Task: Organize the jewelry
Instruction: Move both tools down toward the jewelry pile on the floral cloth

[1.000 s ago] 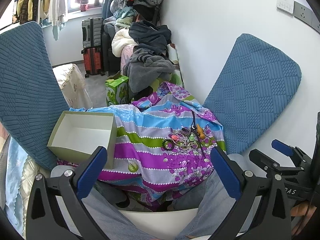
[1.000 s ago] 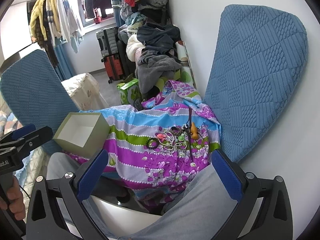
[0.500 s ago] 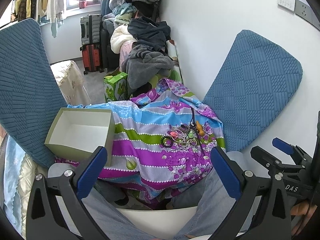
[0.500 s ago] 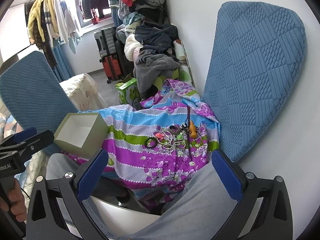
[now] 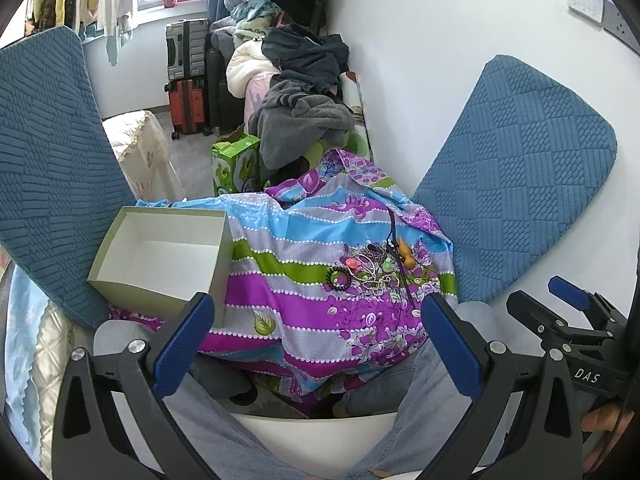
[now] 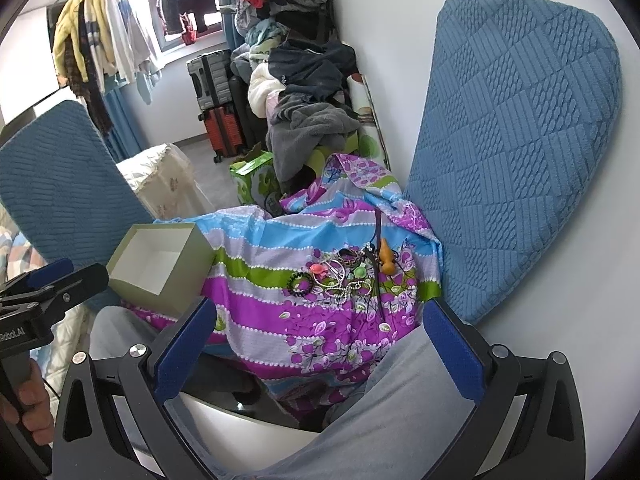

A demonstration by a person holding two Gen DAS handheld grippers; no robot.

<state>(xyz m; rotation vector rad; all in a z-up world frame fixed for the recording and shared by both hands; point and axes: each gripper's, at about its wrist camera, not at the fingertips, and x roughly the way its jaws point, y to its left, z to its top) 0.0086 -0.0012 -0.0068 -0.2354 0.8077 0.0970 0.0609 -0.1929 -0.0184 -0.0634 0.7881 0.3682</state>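
- Progress: by judgement, the task is at its start. The box (image 5: 160, 256) stands open at the left of the striped cloth (image 5: 288, 280), and its white interior shows no contents.
- Task item location: the jewelry pile (image 5: 370, 268) lies on the cloth at the right, well apart from the box. It includes a dark bracelet (image 6: 300, 285), a pink piece (image 6: 316, 269), a beaded chain (image 6: 344, 290) and an orange pendant (image 6: 385, 258) on a dark cord.
- Left gripper (image 5: 316, 342): jaws spread wide, nothing between them; it sits short of the cloth, above the person's legs.
- Right gripper (image 6: 316, 344): jaws spread wide and empty, aimed toward the pile but not touching it.
- Remaining work, as judged: every piece must be picked up and placed in the box.
- Limits of view: the pieces overlap in a tangle, so their count and which chains are linked cannot be told. The near inner wall of the box is hidden. The support under the cloth is covered.
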